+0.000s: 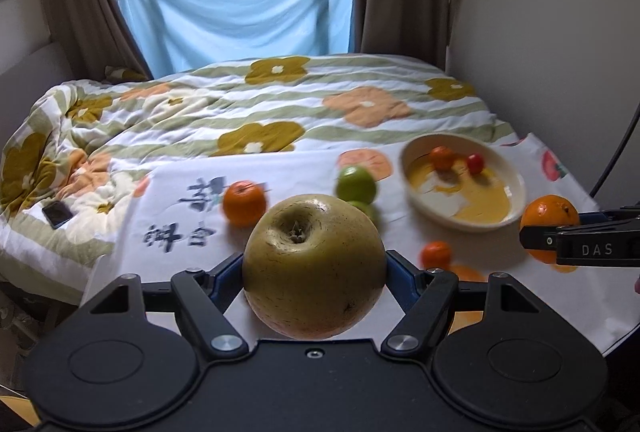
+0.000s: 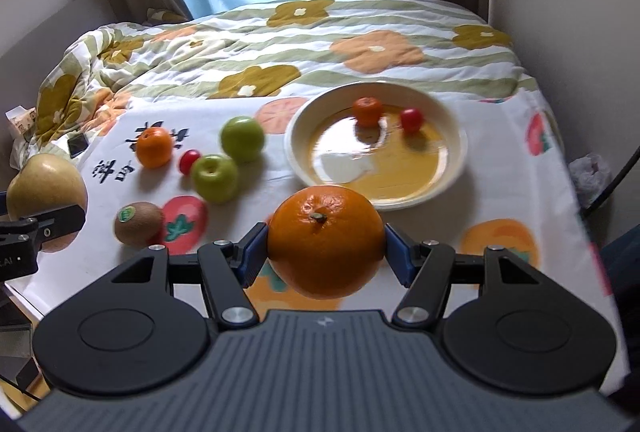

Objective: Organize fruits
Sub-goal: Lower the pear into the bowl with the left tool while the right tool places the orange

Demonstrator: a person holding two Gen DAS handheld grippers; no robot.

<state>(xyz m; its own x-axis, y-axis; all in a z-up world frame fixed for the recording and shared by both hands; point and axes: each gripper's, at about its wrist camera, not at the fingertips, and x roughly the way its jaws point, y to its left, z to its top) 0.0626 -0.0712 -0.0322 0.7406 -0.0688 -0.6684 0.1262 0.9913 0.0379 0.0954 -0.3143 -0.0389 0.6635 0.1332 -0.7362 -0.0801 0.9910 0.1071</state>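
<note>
Fruit-print cloth [image 2: 500, 168] covers the table beside a flowered quilt [image 1: 280, 100]. Left gripper [image 1: 315, 268] is clamped on the big yellow-green pear [image 1: 314, 266], lifted at near left; right gripper [image 2: 326, 248] squeezes the large orange [image 2: 326, 242], just near of the bowl [image 2: 300, 140]. Only the right view shows the kiwi [image 2: 138, 224] and a cherry tomato [image 2: 189, 161] beside the two green apples [image 2: 215, 178]; the bowl holds a small mandarin [image 2: 367, 111] and a tomato.
</note>
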